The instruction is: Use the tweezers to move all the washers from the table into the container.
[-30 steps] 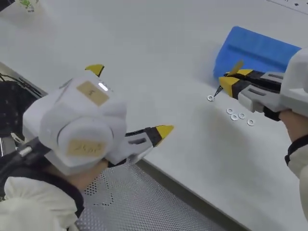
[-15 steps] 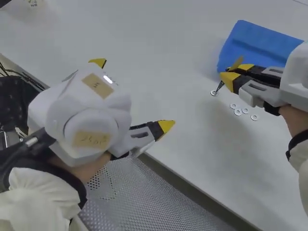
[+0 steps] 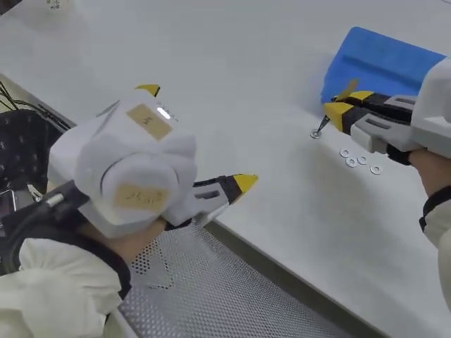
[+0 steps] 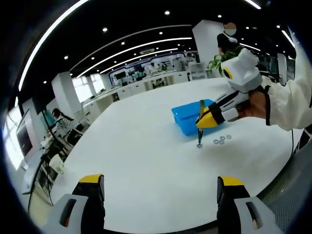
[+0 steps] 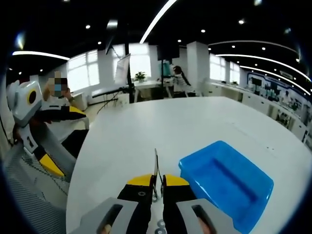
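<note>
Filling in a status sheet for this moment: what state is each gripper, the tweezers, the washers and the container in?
Left gripper, jaws open, holding nothing.
Right gripper, jaws shut on the tweezers.
Tweezers, tip down at the single washer.
Single washer, lying on the table.
Four washers, clustered loose on the table.
Blue container, open-topped, looks empty.

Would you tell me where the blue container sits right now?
In the head view the blue container sits at the upper right of the table, just beyond the right gripper, its tweezers and the washers.
</note>
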The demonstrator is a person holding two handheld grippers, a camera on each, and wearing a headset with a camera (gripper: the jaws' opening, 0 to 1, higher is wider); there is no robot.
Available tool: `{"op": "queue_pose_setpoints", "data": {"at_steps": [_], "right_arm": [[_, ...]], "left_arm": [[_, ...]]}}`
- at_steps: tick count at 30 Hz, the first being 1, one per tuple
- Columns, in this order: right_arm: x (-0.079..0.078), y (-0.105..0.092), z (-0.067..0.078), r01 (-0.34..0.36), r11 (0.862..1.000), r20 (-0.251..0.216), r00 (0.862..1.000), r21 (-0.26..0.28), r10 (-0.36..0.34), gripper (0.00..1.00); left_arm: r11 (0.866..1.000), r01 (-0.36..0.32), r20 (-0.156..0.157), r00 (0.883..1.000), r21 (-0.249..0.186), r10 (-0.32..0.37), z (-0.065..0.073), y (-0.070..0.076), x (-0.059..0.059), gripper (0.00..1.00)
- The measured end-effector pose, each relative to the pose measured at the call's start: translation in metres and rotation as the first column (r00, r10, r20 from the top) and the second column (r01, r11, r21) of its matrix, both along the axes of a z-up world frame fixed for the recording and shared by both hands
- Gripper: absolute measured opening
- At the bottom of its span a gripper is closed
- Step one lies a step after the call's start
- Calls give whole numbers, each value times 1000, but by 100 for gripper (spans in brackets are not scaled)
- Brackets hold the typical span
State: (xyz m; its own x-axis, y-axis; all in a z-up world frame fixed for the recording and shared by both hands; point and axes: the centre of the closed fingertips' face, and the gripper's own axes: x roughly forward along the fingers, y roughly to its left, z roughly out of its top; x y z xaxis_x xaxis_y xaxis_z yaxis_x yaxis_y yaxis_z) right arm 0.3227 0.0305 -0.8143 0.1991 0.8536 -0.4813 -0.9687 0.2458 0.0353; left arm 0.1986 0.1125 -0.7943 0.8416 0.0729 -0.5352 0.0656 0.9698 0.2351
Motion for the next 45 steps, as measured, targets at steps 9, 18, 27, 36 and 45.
{"op": "queue_pose_setpoints", "data": {"at_steps": [9, 18, 27, 36, 45], "right_arm": [[-4, 1, -2, -14, 1000, 34, 999, -8, 15, 4], [-8, -1, -6, -32, 999, 46, 998, -42, 34, 2], [0, 3, -7, -1, 999, -17, 1000, -32, 1, 1], [0, -1, 0, 7, 1000, -23, 1000, -22, -8, 0], [-4, -1, 2, 25, 999, -28, 999, -25, -26, 3]], "left_arm": [[1000, -1, -6, 1000, 5, 1, -1, 1, -1, 97], [1000, -3, -12, 1000, 11, 3, -2, 2, -1, 96], [1000, -6, -24, 1000, 14, 6, -4, 3, -2, 95], [1000, -5, -27, 1000, 17, 6, -4, 3, -3, 94], [1000, -10, -26, 1000, 23, 11, -3, 4, -3, 94]]}}
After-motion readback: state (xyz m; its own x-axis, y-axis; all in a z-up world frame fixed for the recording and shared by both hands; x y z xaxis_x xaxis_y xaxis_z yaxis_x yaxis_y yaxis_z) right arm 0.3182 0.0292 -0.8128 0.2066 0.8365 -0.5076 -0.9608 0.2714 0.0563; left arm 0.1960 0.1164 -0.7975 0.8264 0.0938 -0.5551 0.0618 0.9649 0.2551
